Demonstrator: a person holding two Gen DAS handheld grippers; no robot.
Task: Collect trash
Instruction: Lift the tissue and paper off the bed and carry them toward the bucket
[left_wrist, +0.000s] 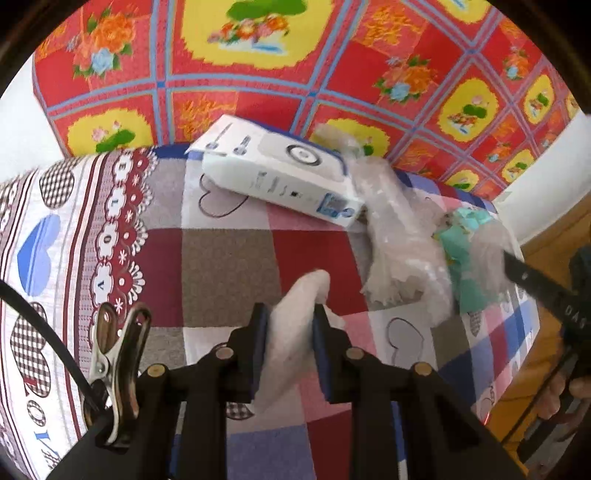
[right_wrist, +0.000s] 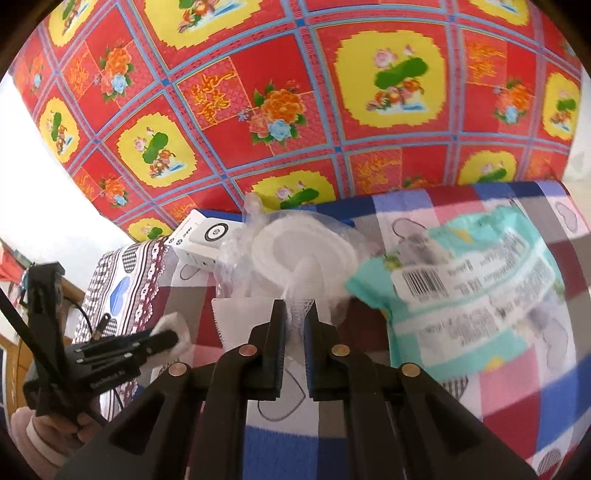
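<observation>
A checked cloth (left_wrist: 229, 258) covers the surface, with a flowered cloth (right_wrist: 295, 92) behind it. On the checked cloth's far edge lies a box (left_wrist: 280, 173). Just right of the box sits a clear plastic bag (right_wrist: 295, 251), and right of that, touching it, a printed wrapper (right_wrist: 472, 280). A pad (left_wrist: 295, 306) hangs nearer, left of the bag.

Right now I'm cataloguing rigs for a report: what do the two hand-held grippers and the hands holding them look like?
Both are matte black. The left hand-held gripper has two flat fingers with blue pads, brass-coloured pivot pins, a silver spring clip and a black cable; pale lettering marks its body in the right wrist view. The right hand-held gripper matches, also with blue pads. The left hand wears a pale pink cuffed sleeve.
</observation>
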